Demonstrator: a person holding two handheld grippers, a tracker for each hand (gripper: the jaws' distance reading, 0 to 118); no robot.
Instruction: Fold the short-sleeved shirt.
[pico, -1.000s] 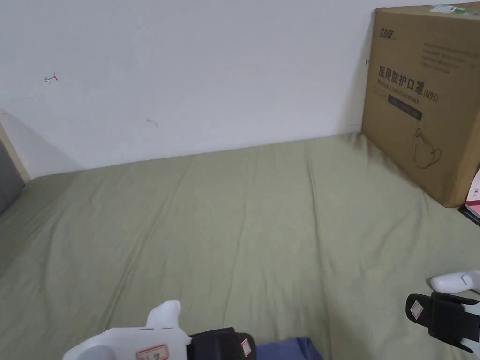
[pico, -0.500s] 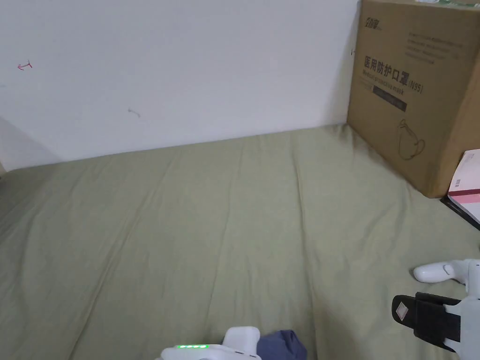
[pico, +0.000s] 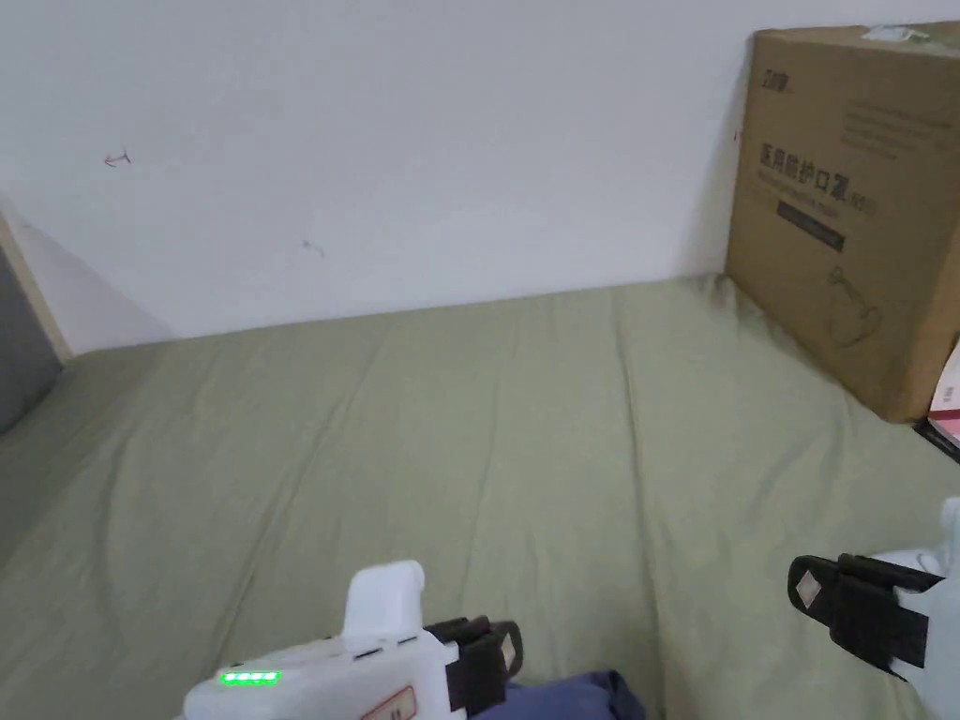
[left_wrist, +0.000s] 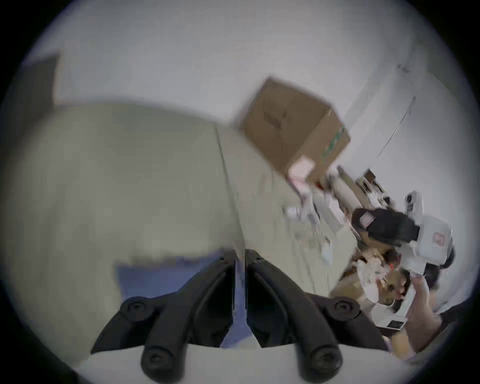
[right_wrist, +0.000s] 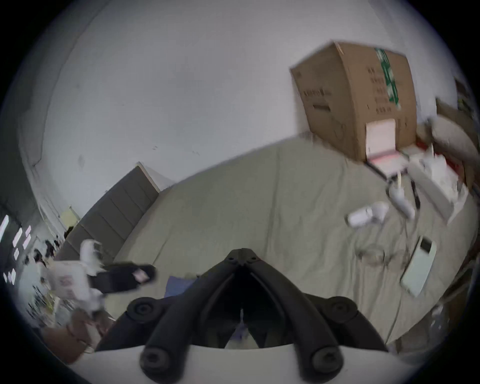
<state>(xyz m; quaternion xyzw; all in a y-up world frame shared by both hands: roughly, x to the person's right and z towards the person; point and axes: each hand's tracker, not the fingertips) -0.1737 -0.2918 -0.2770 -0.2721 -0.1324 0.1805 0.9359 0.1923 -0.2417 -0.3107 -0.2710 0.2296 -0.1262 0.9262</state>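
A small fold of the blue short-sleeved shirt (pico: 574, 698) pokes up at the bottom edge of the head view, on the green bed sheet (pico: 469, 450). My left gripper (pico: 506, 649) is right beside it. In the left gripper view its jaws stand almost together, with the blue shirt (left_wrist: 155, 278) running into the slit at the left gripper (left_wrist: 240, 257). My right gripper (pico: 808, 589) hovers over the sheet at the right with its jaws together. In the right gripper view, the right gripper (right_wrist: 241, 253) has its tips touching; a blue sliver shows low in the slit, grip unclear.
A big cardboard box (pico: 844, 216) stands against the white wall at the back right, with a pink book (pico: 947, 398) leaning beside it. A phone (right_wrist: 418, 267) and small white items (right_wrist: 366, 215) lie on the sheet's right side. A grey headboard (pico: 19, 347) bounds the left.
The head camera swung away and back. The left gripper dipped toward the bottom edge, then came up slightly higher than before. The right gripper sits a little higher.
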